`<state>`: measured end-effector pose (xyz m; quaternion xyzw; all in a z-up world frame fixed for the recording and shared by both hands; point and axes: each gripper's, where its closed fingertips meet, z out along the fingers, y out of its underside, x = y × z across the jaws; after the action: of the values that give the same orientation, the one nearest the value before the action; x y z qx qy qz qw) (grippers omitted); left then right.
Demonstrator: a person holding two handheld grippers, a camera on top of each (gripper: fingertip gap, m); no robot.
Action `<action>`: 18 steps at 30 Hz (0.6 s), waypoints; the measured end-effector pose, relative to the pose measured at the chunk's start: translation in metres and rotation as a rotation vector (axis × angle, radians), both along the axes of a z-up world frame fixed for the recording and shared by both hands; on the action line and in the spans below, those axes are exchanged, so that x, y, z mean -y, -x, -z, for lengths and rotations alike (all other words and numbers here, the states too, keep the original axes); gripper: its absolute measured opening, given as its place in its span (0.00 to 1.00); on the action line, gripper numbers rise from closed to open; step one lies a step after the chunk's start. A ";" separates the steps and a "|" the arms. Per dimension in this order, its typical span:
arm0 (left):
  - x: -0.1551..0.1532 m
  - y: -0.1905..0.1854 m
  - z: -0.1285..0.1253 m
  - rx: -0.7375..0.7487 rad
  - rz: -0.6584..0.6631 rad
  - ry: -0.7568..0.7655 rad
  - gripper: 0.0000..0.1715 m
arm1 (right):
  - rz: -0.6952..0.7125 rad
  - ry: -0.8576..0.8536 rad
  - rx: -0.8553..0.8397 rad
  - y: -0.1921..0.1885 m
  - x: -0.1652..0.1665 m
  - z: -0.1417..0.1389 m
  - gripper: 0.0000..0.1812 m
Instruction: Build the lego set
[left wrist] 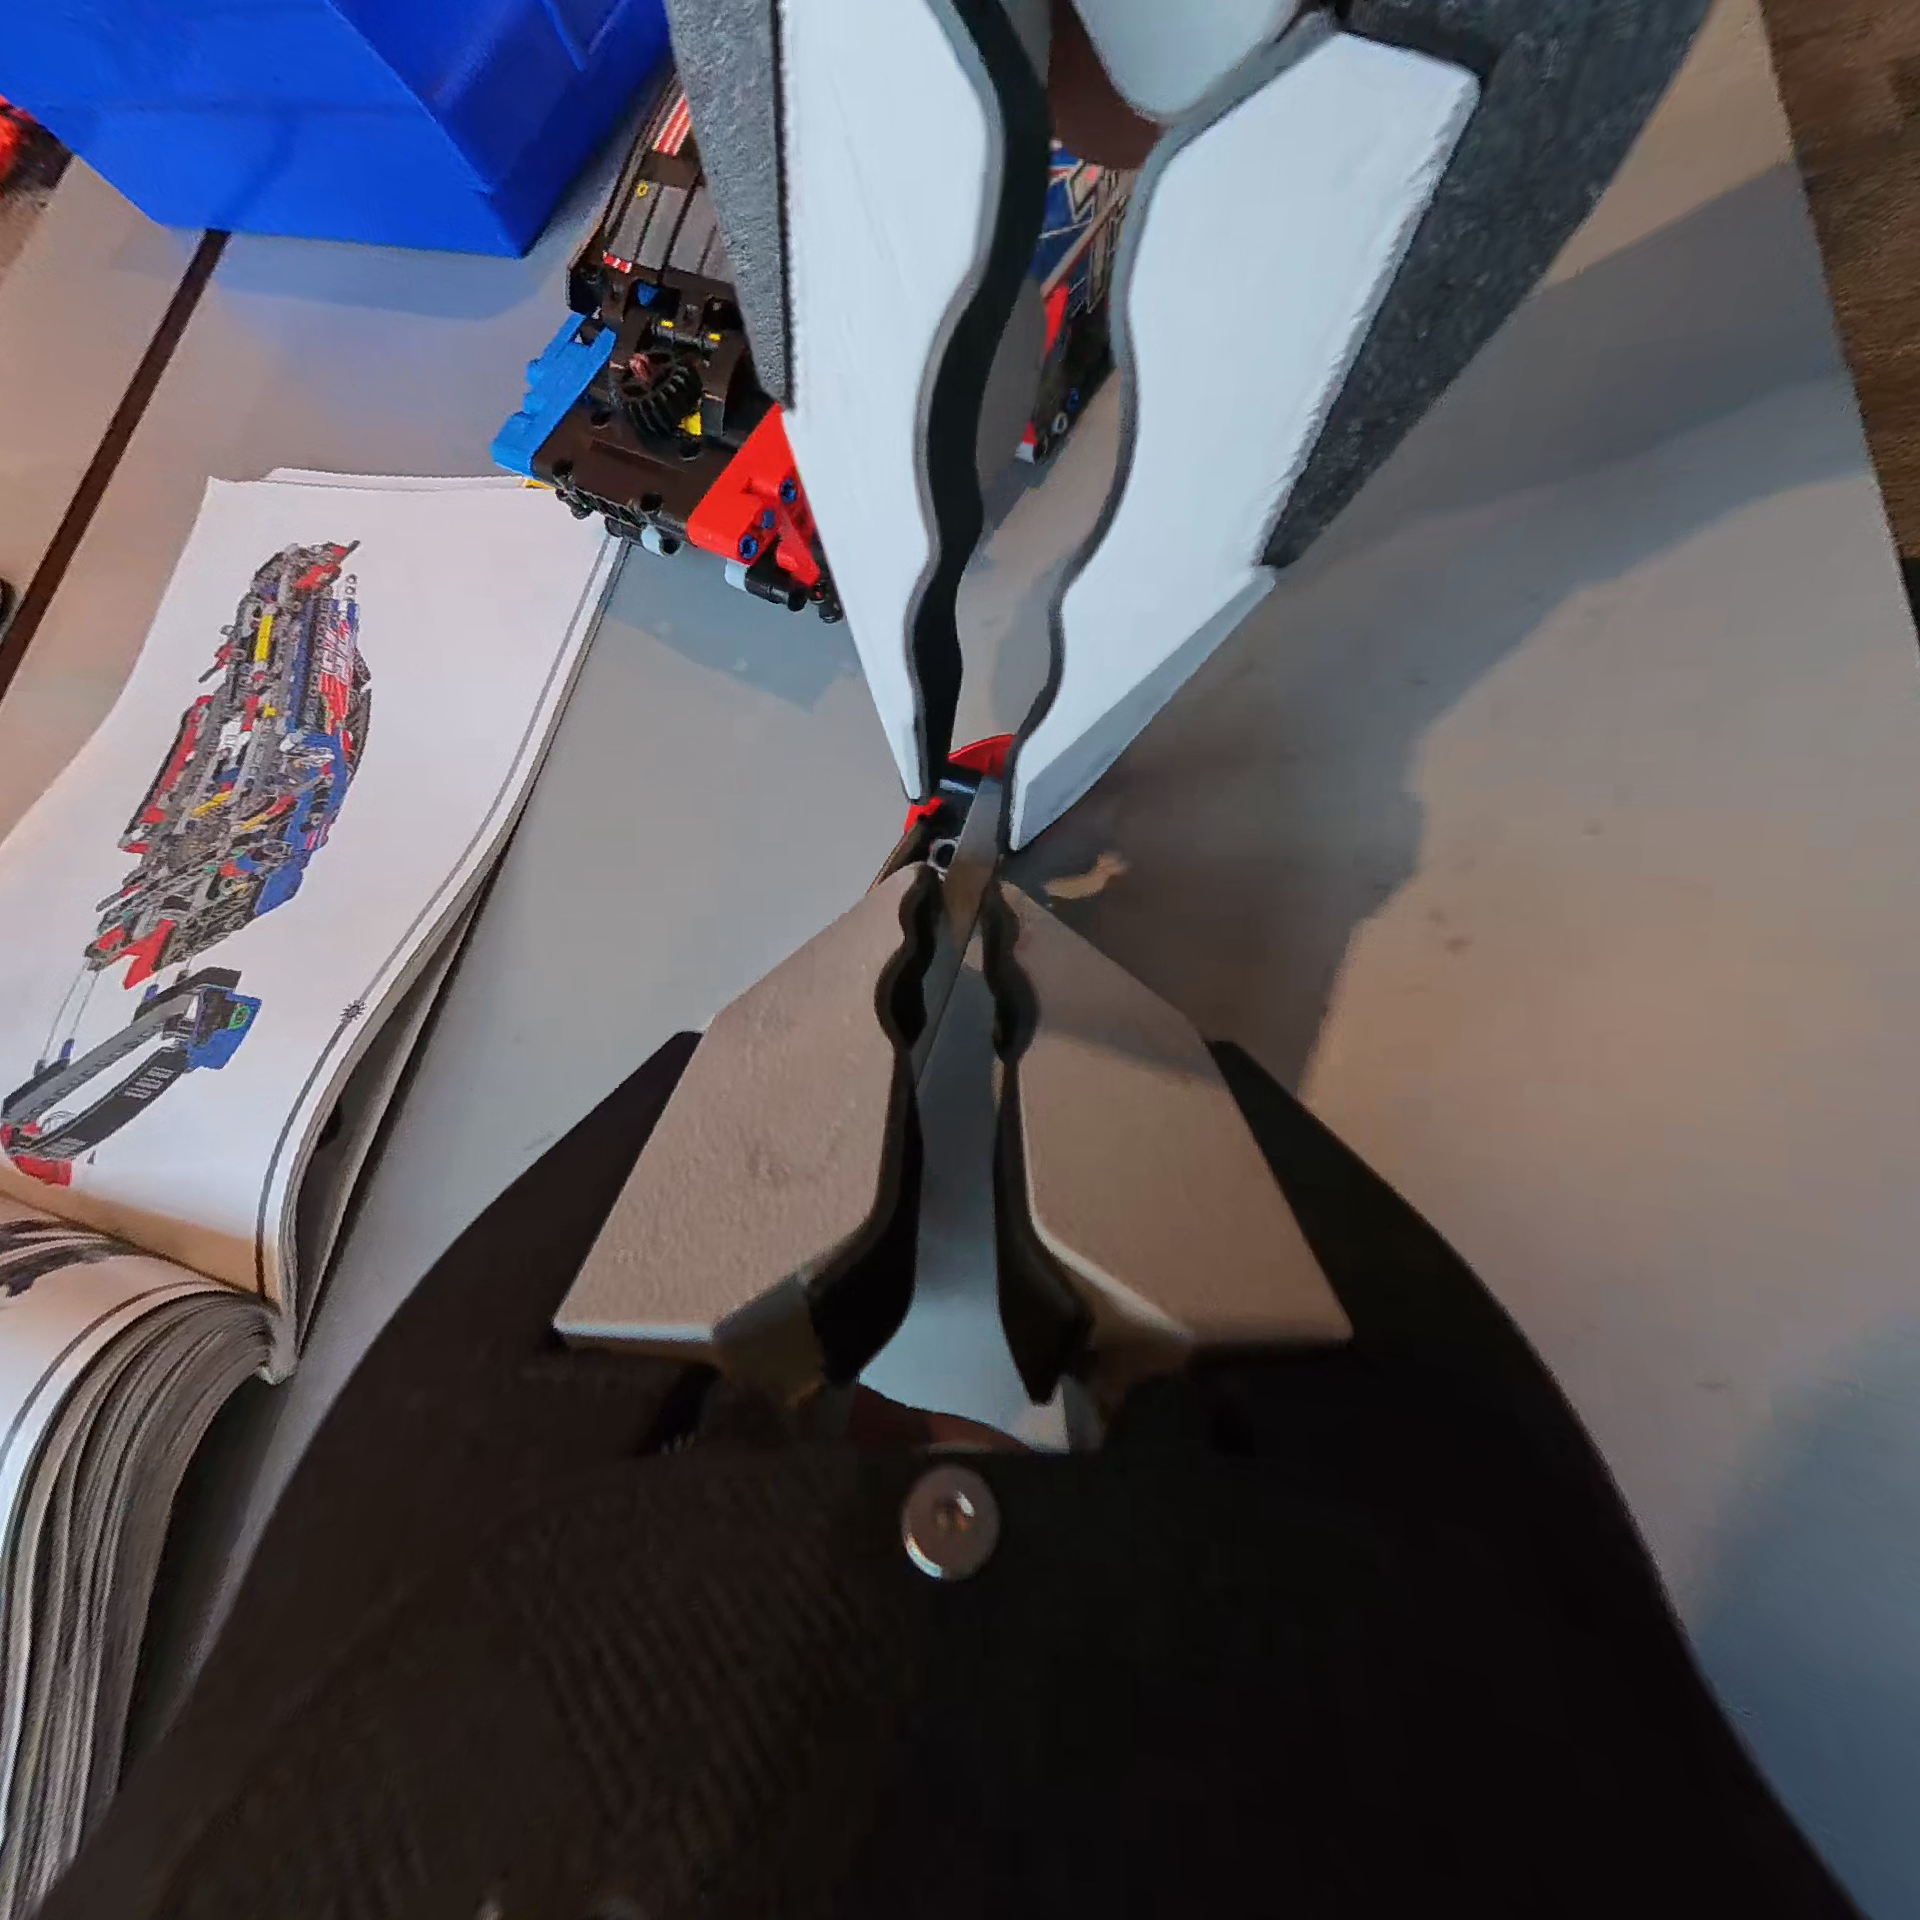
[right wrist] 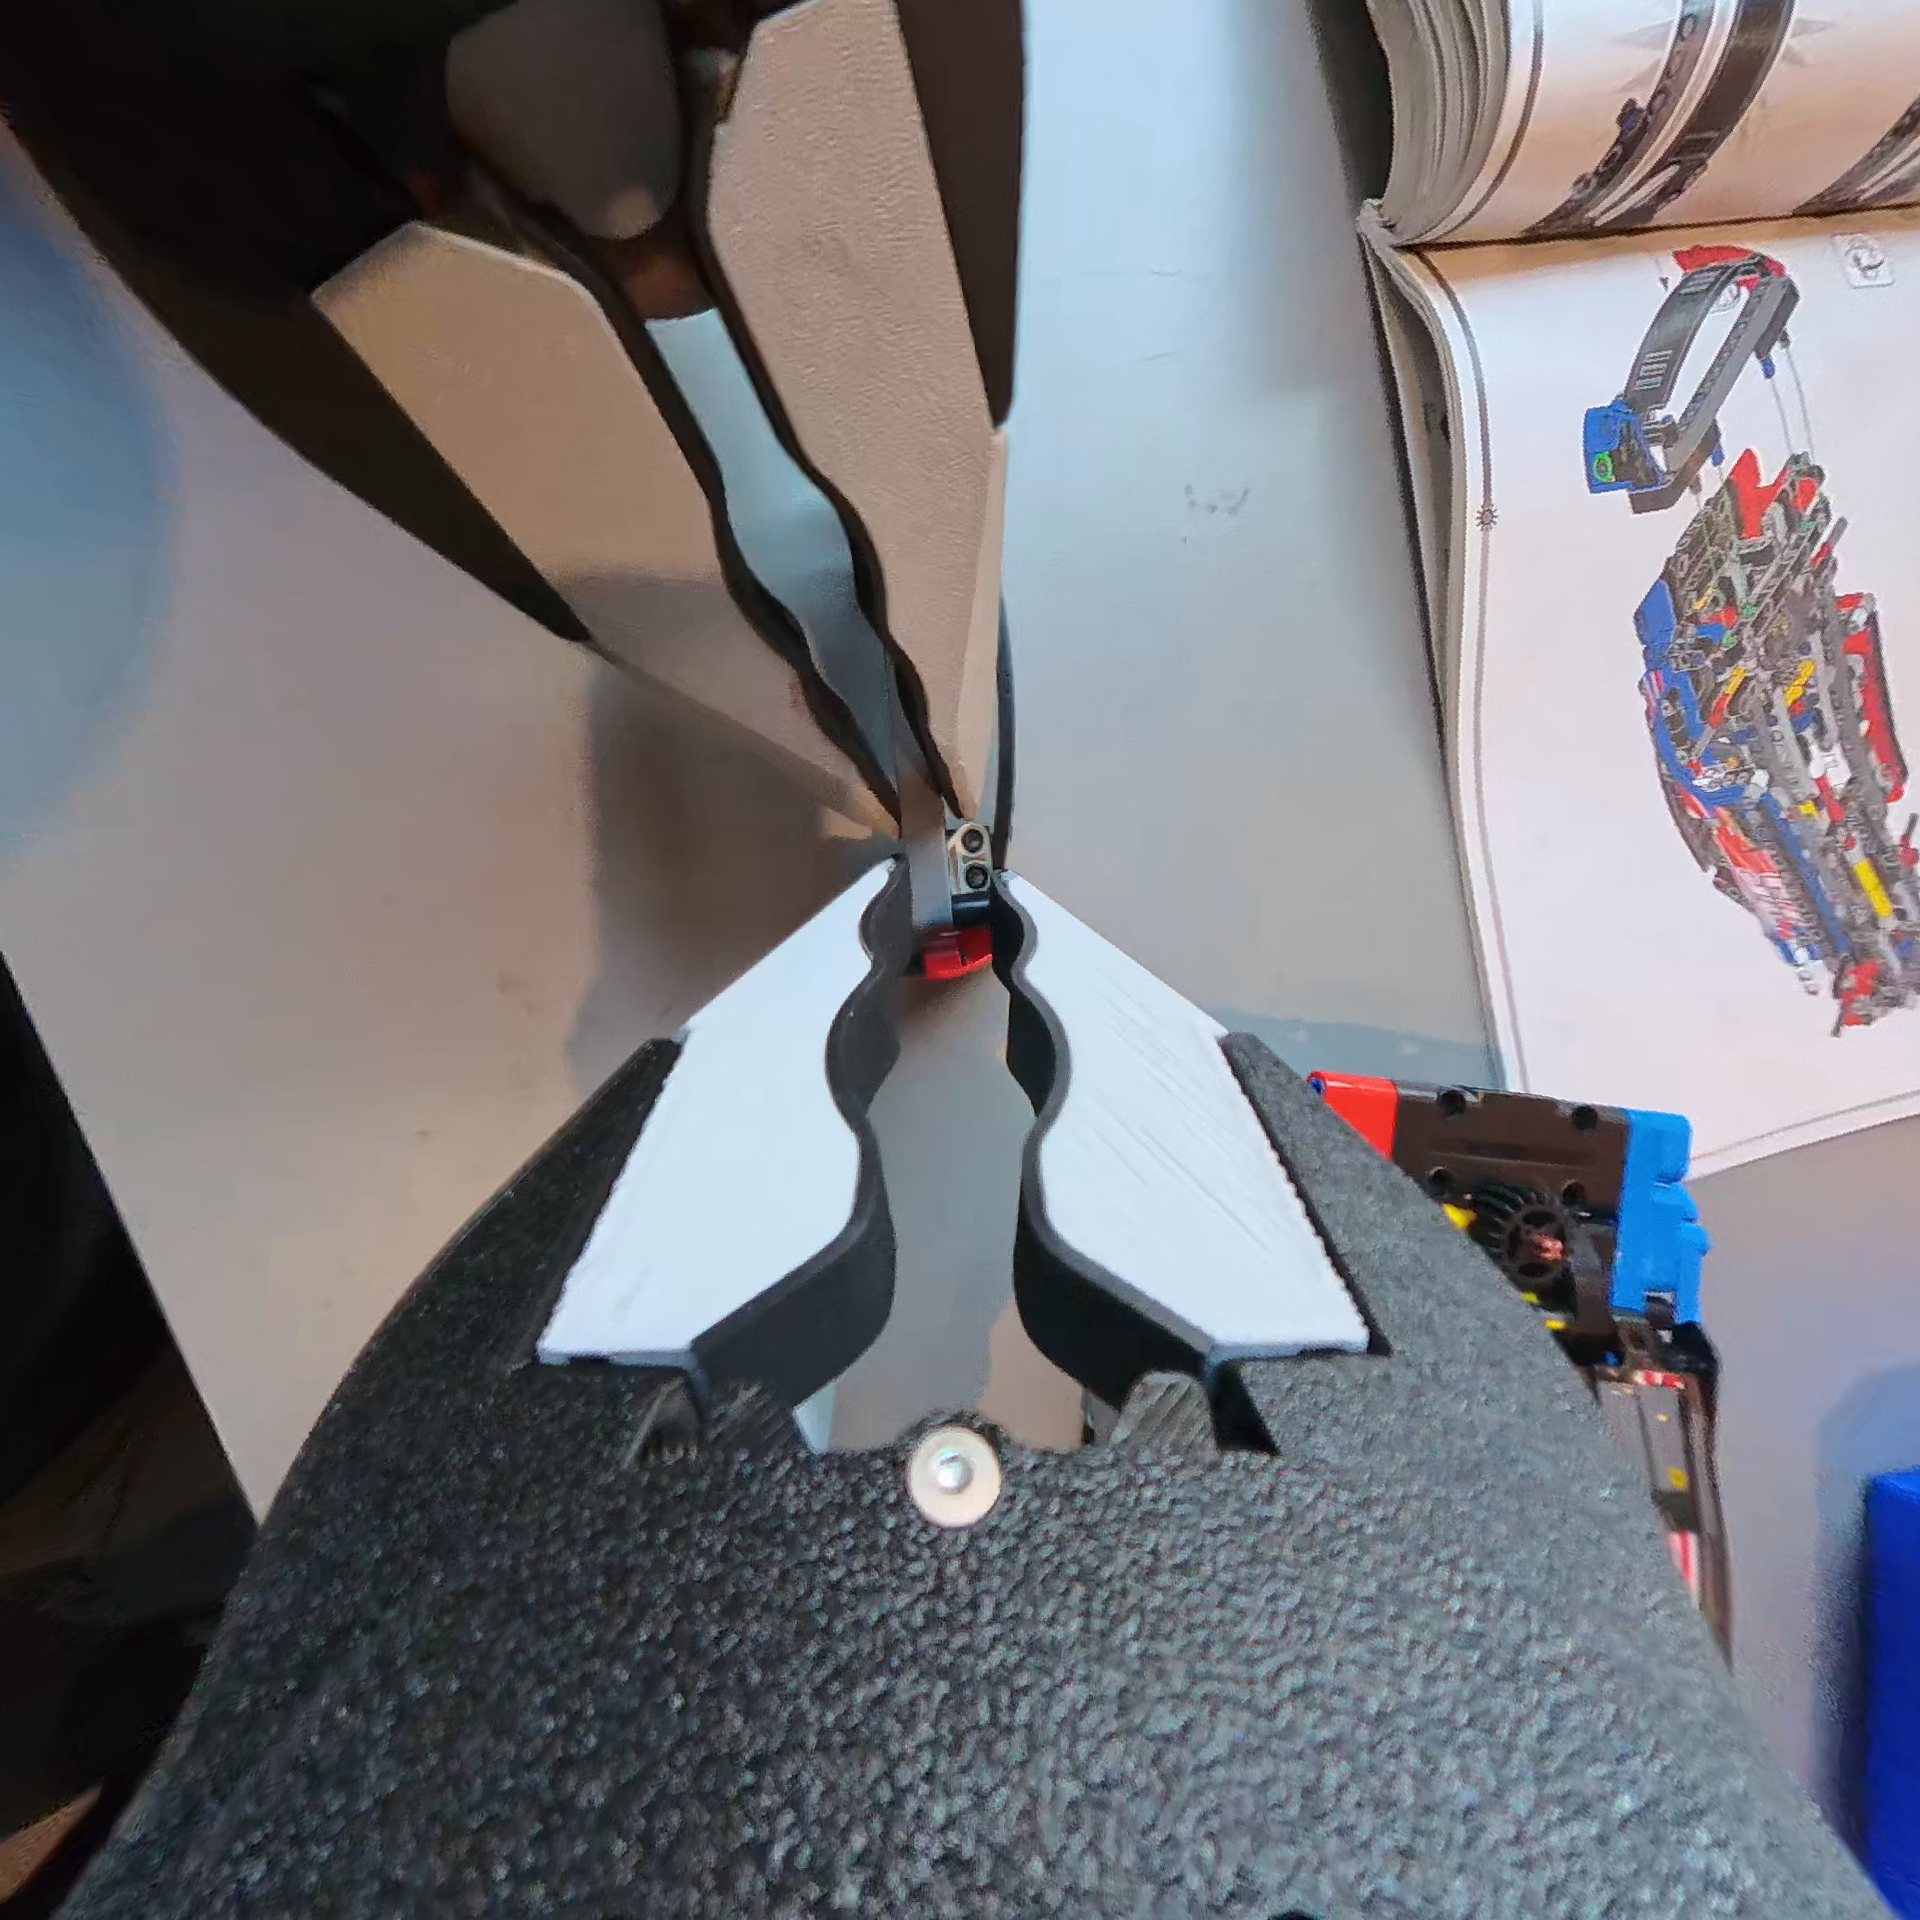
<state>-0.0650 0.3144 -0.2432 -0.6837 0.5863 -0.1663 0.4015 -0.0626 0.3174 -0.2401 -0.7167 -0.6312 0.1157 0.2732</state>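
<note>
My left gripper, with beige fingers, is shut on a thin black Lego strip that runs up between its tips. My right gripper, with white fingers, is shut on a small grey-and-red Lego piece; its grey end with two holes points at the left gripper. The two grippers meet tip to tip above the table, and the pieces touch between them. In the left wrist view the right gripper comes down from the top with the red part showing. How the pieces join is hidden.
A partly built black, red and blue Lego model stands on the grey table. An open instruction book lies beside it. A blue bin stands at the back. Both grippers' tips are close together, under 4 cm apart.
</note>
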 end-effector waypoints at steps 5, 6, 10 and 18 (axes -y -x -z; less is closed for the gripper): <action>-0.001 0.000 0.000 0.006 0.012 -0.014 0.04 | 0.074 0.017 -0.115 -0.002 -0.003 -0.010 0.22; 0.000 0.000 0.000 0.008 0.017 -0.012 0.03 | 0.089 0.008 -0.142 -0.006 -0.004 -0.015 0.18; 0.002 0.008 -0.004 -0.035 0.044 -0.024 0.12 | 0.206 -0.066 -0.317 -0.023 -0.015 -0.035 0.17; -0.004 0.072 -0.060 0.083 -0.036 0.129 0.27 | 0.236 0.173 -0.443 -0.022 0.013 -0.015 0.27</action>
<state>-0.1370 0.3184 -0.1836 -0.7112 0.5447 -0.2248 0.3834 -0.0402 0.3044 -0.2247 -0.7633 -0.4556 0.2906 0.3540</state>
